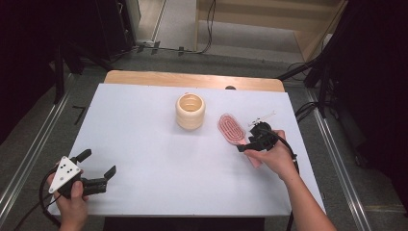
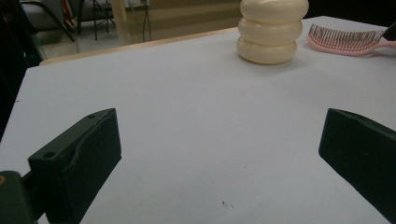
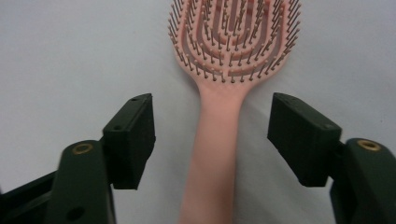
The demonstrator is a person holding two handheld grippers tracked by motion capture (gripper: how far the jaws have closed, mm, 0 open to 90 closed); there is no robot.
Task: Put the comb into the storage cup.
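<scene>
Hairbrush [image 1: 232,128], pink, lies bristles up on the white tabletop [image 1: 144,139] in the high view, right of a cream ribbed cup [image 1: 190,111] that stands near the middle. The brush's handle runs toward the person, and the right hand-held gripper [image 1: 246,142] sits over that handle, held by the right hand [image 1: 274,156]. At the near left corner the left hand-held gripper [image 1: 98,163] rests low over the tabletop with its jaws spread wide and nothing between them, well apart from brush and cup.

From the left gripper view, the two black jaws stand far apart over bare white surface; the cup [image 2: 272,31] rises beyond them, and the brush [image 2: 348,39] lies just to its right.

From the right gripper view, the brush handle [image 3: 215,149] runs up between the two black jaws to the oval head [image 3: 233,37]. The jaws are partly open: a gap shows on each side of the handle, so the pads are not pressing on it.
</scene>
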